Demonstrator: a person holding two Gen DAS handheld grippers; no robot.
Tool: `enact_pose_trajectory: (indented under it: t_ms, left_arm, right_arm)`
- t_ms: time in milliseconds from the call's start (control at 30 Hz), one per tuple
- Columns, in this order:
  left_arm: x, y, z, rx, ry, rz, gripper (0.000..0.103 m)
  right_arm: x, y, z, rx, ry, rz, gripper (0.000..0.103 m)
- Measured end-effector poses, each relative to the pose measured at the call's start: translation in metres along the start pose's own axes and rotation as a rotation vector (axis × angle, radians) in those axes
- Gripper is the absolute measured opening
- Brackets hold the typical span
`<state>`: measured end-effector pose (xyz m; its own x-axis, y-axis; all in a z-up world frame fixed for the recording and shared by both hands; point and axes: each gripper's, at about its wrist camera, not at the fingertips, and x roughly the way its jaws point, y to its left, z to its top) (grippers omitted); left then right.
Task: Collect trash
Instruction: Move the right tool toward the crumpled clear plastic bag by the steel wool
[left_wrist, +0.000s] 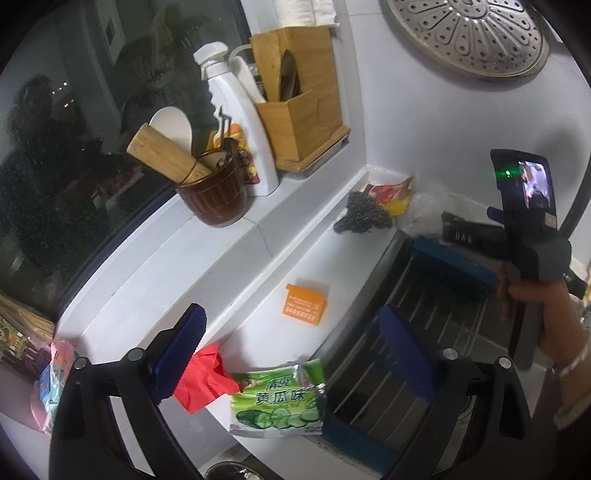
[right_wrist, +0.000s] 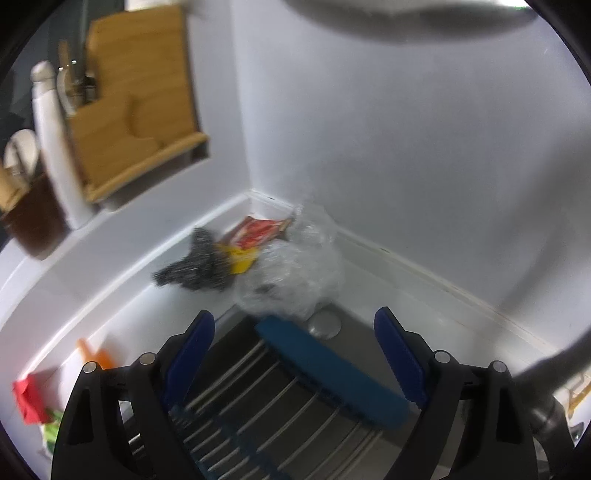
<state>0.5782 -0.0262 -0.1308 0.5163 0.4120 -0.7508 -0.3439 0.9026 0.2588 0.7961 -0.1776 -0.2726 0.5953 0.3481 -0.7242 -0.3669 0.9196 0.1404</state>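
Blurred throughout in the right wrist view; clear plastic bag (right_wrist: 291, 273) in the counter corner, perhaps crumpled film, with a red and yellow wrapper (right_wrist: 255, 236) and a steel scourer (right_wrist: 195, 266) beside it. Green snack packet (left_wrist: 279, 400) partly hidden behind the sink rack (left_wrist: 417, 332); red scrap (left_wrist: 203, 380) half covered by a blue pad.

Left gripper (left_wrist: 291, 354) spread wide, holding nothing, above the packet and the orange clip (left_wrist: 304, 302). Right gripper (right_wrist: 295, 354) likewise wide apart and empty, over the rack, short of the bag.

White counter (left_wrist: 258, 266), white walls, dark window, wooden holder (left_wrist: 299, 122) on the sill.
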Motion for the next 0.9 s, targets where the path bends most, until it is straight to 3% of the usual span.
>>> enact_pose_trajectory:
  t_ms: [733, 900]
  left_arm:
    - [0.023, 0.025, -0.011, -0.025, 0.079, 0.100, 0.093]
    - [0.025, 0.030, -0.011, -0.040, 0.088, 0.113, 0.093]
  right_arm:
    - [0.111, 0.000, 0.022, 0.001, 0.054, -0.007, 0.086]
    - [0.123, 0.001, 0.021, -0.043, 0.093, -0.018, 0.070]
